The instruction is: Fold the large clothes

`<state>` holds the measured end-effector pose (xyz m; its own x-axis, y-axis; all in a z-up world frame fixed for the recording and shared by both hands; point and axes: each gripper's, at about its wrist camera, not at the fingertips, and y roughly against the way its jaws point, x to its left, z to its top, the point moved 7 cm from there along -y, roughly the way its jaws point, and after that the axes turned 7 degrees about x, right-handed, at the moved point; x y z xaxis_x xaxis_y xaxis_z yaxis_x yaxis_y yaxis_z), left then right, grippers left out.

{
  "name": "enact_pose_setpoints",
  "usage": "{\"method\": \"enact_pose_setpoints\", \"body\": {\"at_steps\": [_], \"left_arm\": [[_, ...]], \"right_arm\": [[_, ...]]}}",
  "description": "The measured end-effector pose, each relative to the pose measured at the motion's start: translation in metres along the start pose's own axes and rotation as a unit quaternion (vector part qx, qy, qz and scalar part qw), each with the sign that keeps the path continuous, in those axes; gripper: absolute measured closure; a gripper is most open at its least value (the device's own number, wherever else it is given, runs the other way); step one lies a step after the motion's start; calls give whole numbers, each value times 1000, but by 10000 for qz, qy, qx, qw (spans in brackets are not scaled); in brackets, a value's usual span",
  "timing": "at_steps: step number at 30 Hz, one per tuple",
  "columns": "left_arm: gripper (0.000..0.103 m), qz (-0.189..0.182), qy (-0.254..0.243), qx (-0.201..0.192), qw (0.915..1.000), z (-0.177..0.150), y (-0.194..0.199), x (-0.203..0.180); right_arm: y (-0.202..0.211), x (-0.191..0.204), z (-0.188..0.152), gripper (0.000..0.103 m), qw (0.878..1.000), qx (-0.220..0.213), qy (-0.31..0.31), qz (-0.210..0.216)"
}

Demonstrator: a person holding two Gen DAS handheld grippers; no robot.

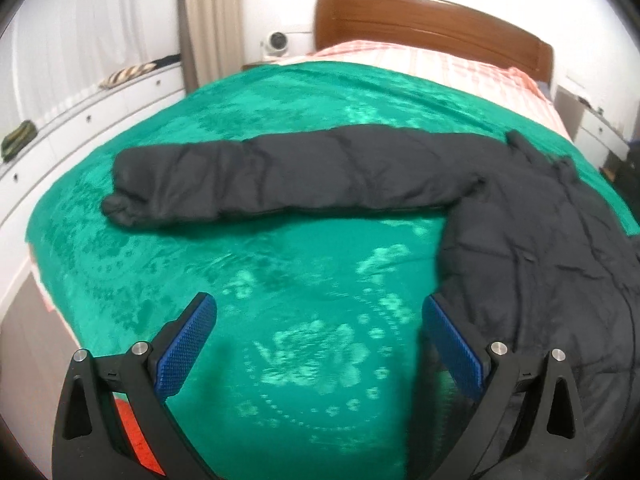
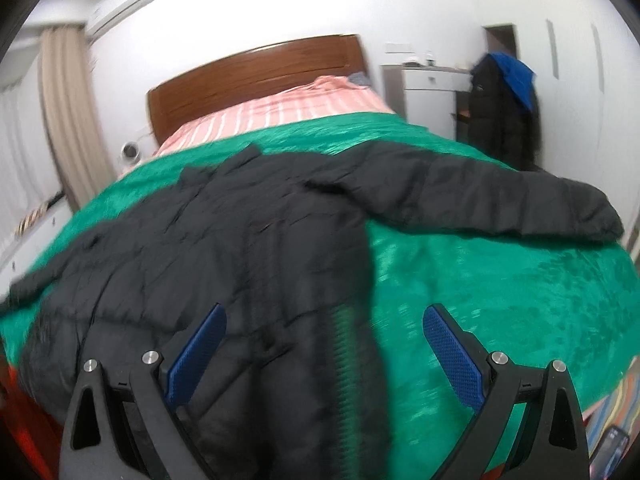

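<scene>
Left gripper (image 1: 318,308): I see my jaws spread wide with nothing between them, low in the left wrist view, hanging over bare green blanket (image 1: 248,280). Its right blue pad (image 1: 452,348) sits just at the jacket's near edge (whether it touches the cloth, I cannot tell).

Right gripper (image 2: 324,320): also spread wide and holding nothing, low in the right wrist view. The left pad (image 2: 196,356) is over the jacket body, the right pad (image 2: 452,356) over blanket, and the jacket's side edge runs up between them.

Jacket (image 1: 540,248): a dark quilted puffer lying flat on the bed. In the left wrist view its body fills the right of the frame, and one sleeve (image 1: 260,180) stretches straight across the middle toward the left. In the right wrist view the body (image 2: 208,248) fills the centre and lower left, and the other sleeve (image 2: 500,200) reaches toward the right edge.

Bed: green blanket over most of it, a pink striped sheet (image 2: 288,108) beyond it, and a brown wooden headboard (image 2: 256,72) at upper centre.

Room: a beige curtain (image 2: 68,120) at the left, dark coats with a blue garment (image 2: 516,76) hanging at upper right.
</scene>
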<state>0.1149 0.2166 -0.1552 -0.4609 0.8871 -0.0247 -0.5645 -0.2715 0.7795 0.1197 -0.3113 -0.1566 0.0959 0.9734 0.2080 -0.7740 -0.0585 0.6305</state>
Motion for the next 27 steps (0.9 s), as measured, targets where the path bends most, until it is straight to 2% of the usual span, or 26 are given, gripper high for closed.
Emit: {"method": "enact_pose_setpoints", "body": {"at_steps": [2, 4, 5, 7, 8, 11, 14, 15, 17, 20, 23, 25, 26, 27], "left_arm": [[1, 87, 38, -12, 10000, -1, -2, 6], [1, 113, 67, -37, 9999, -1, -4, 10], [1, 111, 96, -62, 9999, -1, -4, 13], [1, 111, 145, -90, 9998, -1, -4, 16], [1, 113, 175, -87, 9997, -2, -5, 18], [1, 145, 259, 4, 9996, -6, -12, 23], [1, 255, 294, 91, 9992, -9, -17, 27], [1, 344, 264, 101, 9990, -9, -17, 27], [1, 524, 177, 132, 9984, -10, -19, 28], [1, 759, 36, 210, 9969, -12, -21, 28], [1, 932, -72, 266, 9953, -18, -23, 26], [1, 963, -80, 387, 9946, -24, -27, 25], [1, 960, -90, 434, 9944, -26, -30, 24], [1, 965, -122, 455, 9942, -26, -31, 22]], "right_arm": [[6, -26, 14, 5, 9993, -131, -349, -41], [9, -68, 30, 5, 9947, -190, -1011, 9], [8, -97, 37, 5, 9878, -178, -1539, 136], [6, -144, 42, 5, 9695, -247, -2419, 319], [3, -177, 42, 5, 9532, -257, -2997, 306], [-12, -234, 37, 5, 9185, -223, -3939, 253], [-33, -263, 30, 5, 8910, -204, -4531, 222], [-36, -271, 29, 5, 8795, -365, -4743, 134], [-38, -274, 33, 5, 8669, -746, -4923, -216], [-45, -266, 47, 5, 8704, -888, -4810, -560], [-60, -255, 68, 13, 8915, -744, -4436, -539], [-66, -256, 71, 23, 8962, -606, -4359, -568], [-66, -259, 67, 28, 8930, -551, -4422, -628], [-67, -263, 64, 39, 8894, -547, -4485, -695]]}}
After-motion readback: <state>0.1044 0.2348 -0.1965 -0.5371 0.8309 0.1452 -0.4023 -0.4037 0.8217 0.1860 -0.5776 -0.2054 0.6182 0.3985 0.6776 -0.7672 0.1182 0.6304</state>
